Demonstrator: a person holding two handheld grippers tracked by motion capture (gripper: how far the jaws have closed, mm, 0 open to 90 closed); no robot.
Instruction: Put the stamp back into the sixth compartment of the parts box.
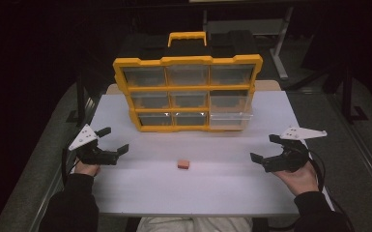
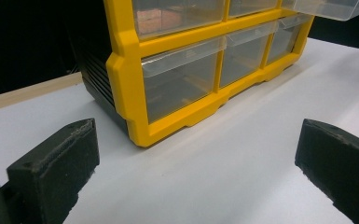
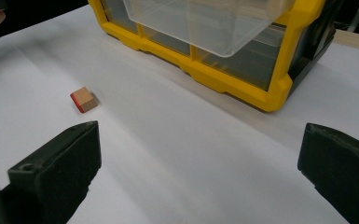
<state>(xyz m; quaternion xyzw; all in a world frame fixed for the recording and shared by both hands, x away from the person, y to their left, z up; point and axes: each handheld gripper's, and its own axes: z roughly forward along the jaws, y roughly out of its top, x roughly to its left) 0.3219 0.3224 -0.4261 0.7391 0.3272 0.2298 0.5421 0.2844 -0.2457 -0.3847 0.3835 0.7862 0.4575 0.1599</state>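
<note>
A small block lies flat on the white tabletop, near the front middle. It is reddish orange on top w/ a pale wood side. Nothing touches it. In the right gripper view the block sits ahead and to the left of the jaws, well apart from them.

Behind the block stands a yellow box of drawers, upright, w/ a yellow handle on top and a black back. It has 3 rows of 3 see-through drawers. The bottom right drawer is pulled out toward the person. The others are pushed in. The block is in front of the box, not in any drawer.

The left gripper is at the left side of the tabletop, held by the person's left hand. Its jaws are spread wide w/ nothing between them. In the left gripper view the jaws point at the box's bottom left corner, near it but not touching. One drawer in the row above has something reddish inside; can't tell what.

The right gripper is at the right side, held by the right hand. Its jaws are spread wide too, w/ just bare tabletop between them. In the right gripper view the pulled-out drawer is right ahead, and looks clear inside.

Both grippers are well apart from the block, one on each side.
</note>
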